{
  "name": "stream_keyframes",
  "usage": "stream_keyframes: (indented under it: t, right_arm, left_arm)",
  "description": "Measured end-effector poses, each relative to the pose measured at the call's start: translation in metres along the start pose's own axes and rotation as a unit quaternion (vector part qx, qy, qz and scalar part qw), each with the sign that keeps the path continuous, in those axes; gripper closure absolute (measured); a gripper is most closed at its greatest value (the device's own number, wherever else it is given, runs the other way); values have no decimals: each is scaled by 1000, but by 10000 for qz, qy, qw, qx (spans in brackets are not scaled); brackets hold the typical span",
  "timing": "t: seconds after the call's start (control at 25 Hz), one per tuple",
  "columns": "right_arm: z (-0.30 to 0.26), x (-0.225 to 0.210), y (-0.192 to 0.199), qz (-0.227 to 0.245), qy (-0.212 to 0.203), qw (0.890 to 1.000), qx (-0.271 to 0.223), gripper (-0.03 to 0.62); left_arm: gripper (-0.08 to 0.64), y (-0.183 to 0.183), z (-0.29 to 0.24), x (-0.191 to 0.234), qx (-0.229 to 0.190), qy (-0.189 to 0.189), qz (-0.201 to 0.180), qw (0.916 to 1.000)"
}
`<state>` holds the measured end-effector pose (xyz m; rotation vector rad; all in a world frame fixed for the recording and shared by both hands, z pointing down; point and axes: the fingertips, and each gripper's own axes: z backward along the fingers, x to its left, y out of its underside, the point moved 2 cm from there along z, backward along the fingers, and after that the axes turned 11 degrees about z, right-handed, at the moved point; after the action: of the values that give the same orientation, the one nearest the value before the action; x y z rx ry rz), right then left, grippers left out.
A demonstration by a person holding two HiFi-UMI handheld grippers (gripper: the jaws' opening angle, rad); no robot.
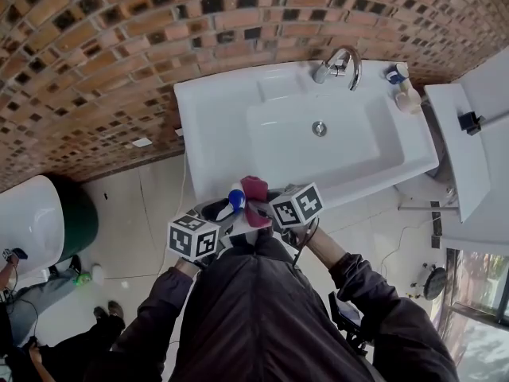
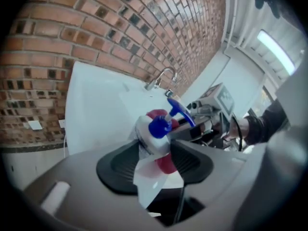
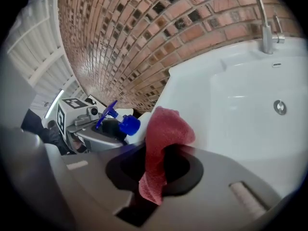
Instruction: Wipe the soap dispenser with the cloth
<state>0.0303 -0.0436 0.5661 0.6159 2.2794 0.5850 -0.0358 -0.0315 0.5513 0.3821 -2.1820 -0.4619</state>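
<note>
The left gripper (image 2: pixel 156 160) has its jaws clamped on the white plastic soap dispenser (image 2: pixel 153 136) with a blue pump head. The bottle's long axis runs from between the dark pads up and away towards the centre of the left gripper view, and the pump spout points to the upper right. The right gripper (image 3: pixel 154 165) has its jaws closed on a red terry cloth (image 3: pixel 161 143), which stands up out of them as a folded lump with a tail hanging below.

In the right gripper view the soap dispenser (image 3: pixel 127 124) lies just left of the cloth, with its white shoulder apparently touching the fabric. In the left gripper view red shows behind and beside the bottle, so the cloth seems to sit on its far side. A wiping stroke therefore looks like a matter of sliding along the bottle's length.

In the head view both tools meet at lower centre, over the front rim of the white ceramic basin (image 1: pixel 207 110). The dispenser (image 1: pixel 236 200) is held in the air, not standing on anything, with the cloth (image 1: pixel 254 188) against it
</note>
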Motion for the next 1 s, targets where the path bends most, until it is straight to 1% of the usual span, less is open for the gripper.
stream_keyframes:
  t: [0.08,0.16,0.24,0.32,0.4,0.6,0.8,0.88,1.0]
  right_arm:
    - [7,-1,-1,-46,-9,10000,-58,525]
    - [23,1,-5,-275,-139,9991,-288,525]
    - [39,9,-13,-668,-506,9945,-620,525]
    - [46,16,-21,-1047,-910,9864,-885,525]
    - [44,17,-24,-1253,-1099,9811,-987,524]
    - [18,9,-14,-1265,-1107,9828,-761,525]
    - [-3,-5,-4,-1329,-1109,9838,-475,525]
    - [-10,-12,1,-1304,-1056,9854,-295,525]
    - [-24,-24,8,-1143,-843,9898,92,525]
  left_arm:
    - [367,4,2,0,33,-6,-70,10000]
    - [367,3,5,1,-31,-29,-105,9999]
    - [374,-1,8,2,-110,-67,-196,9997]
    - [380,-4,10,2,-118,-63,-283,9995]
    - [387,-5,9,1,-81,-22,-296,9995]
    - [390,-2,6,0,6,91,-141,9999]
    - [390,2,5,0,103,44,-233,9997]
    - [390,2,5,0,118,23,-261,9996]
    - [390,2,5,1,150,12,-282,9995]
